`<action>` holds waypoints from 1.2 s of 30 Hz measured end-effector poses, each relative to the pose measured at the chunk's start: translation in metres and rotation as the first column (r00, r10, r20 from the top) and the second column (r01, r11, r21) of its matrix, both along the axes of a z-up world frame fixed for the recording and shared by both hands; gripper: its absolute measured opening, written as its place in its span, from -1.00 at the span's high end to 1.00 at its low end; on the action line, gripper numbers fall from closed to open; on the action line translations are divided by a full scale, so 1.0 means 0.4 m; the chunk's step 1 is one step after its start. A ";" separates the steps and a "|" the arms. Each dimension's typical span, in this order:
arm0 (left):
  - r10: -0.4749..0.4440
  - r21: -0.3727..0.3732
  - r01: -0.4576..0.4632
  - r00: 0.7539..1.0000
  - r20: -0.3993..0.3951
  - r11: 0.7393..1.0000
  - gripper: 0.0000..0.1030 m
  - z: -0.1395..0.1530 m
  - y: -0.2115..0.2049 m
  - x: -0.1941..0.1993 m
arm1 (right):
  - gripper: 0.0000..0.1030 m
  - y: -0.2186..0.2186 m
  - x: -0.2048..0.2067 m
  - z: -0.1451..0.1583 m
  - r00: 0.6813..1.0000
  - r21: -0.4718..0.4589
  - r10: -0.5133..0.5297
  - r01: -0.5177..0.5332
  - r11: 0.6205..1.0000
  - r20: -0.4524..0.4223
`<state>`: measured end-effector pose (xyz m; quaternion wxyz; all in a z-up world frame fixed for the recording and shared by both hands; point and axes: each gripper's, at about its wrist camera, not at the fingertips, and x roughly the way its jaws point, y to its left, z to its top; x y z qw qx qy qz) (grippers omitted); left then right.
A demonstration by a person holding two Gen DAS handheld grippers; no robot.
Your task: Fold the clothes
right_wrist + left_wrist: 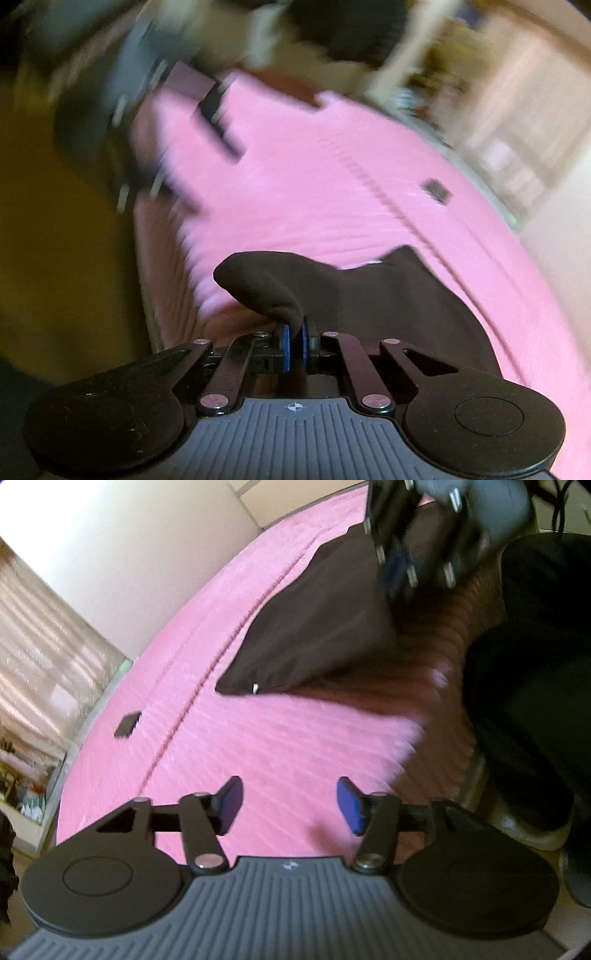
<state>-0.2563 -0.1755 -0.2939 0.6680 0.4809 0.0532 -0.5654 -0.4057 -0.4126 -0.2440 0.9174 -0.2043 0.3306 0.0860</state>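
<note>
A dark brown garment lies on the pink bed cover, with a small white tag at its near corner. My left gripper hovers open over bare pink cover, short of the garment, with nothing between its blue pads. My right gripper is shut on a raised fold of the dark brown garment, its blue pads pinching the cloth edge. In the left wrist view the right gripper shows blurred at the garment's far side. The left gripper is a blur at the upper left of the right wrist view.
A small dark rectangle lies on the cover left of the garment, also seen from the right wrist. A person's dark trousers and shoe stand at the bed's edge. Curtains and cluttered shelves lie beyond the bed.
</note>
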 end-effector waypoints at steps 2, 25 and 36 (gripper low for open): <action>-0.050 -0.002 0.050 0.999 0.013 0.999 -0.05 0.000 -0.036 0.013 | 0.92 -0.054 -0.015 0.051 0.996 0.088 -0.073 0.069 0.994 0.042; -0.459 0.079 0.452 0.869 0.187 0.888 0.82 -0.011 -0.456 0.108 | 0.92 -0.226 -0.108 0.147 0.942 0.431 -0.331 0.273 0.860 0.064; -0.586 0.002 0.622 0.736 0.339 0.783 0.84 0.213 -0.694 -0.195 | 0.92 -0.332 -0.415 0.184 0.756 0.573 -0.632 0.447 0.687 0.168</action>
